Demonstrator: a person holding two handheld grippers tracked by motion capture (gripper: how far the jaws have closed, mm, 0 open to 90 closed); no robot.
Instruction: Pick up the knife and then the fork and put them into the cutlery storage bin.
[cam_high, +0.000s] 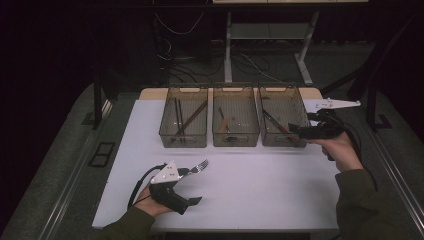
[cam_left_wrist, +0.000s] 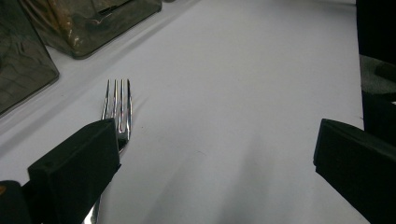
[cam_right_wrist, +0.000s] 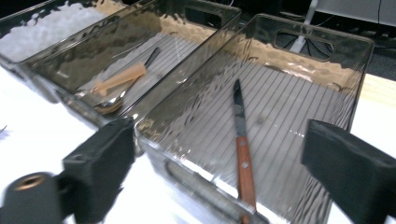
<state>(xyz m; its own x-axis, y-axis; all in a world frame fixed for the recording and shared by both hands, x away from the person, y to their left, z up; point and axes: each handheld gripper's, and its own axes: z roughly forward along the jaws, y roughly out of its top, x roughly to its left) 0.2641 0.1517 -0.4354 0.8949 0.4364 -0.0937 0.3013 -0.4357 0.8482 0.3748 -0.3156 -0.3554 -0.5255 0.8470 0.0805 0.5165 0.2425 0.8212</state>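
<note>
A silver fork (cam_high: 198, 166) lies on the white table (cam_high: 260, 190) near its front left, tines pointing away from the person. My left gripper (cam_high: 192, 186) rests low beside it, jaws wide apart. In the left gripper view the fork (cam_left_wrist: 119, 107) runs under the left jaw and nothing sits between the jaws of my left gripper (cam_left_wrist: 215, 140). My right gripper (cam_high: 300, 131) hovers at the front of the right bin (cam_high: 282, 86), open and empty. In the right gripper view a wooden-handled knife (cam_right_wrist: 243, 149) lies in that bin (cam_right_wrist: 308, 23) beyond my right gripper (cam_right_wrist: 219, 140).
Three smoky clear bins stand side by side at the table's back. The left bin (cam_high: 186, 88) holds dark chopsticks (cam_high: 182, 120). The middle bin (cam_high: 235, 86) holds a spoon and a wooden piece (cam_right_wrist: 119, 79). Beyond the table are floor cables and desk legs.
</note>
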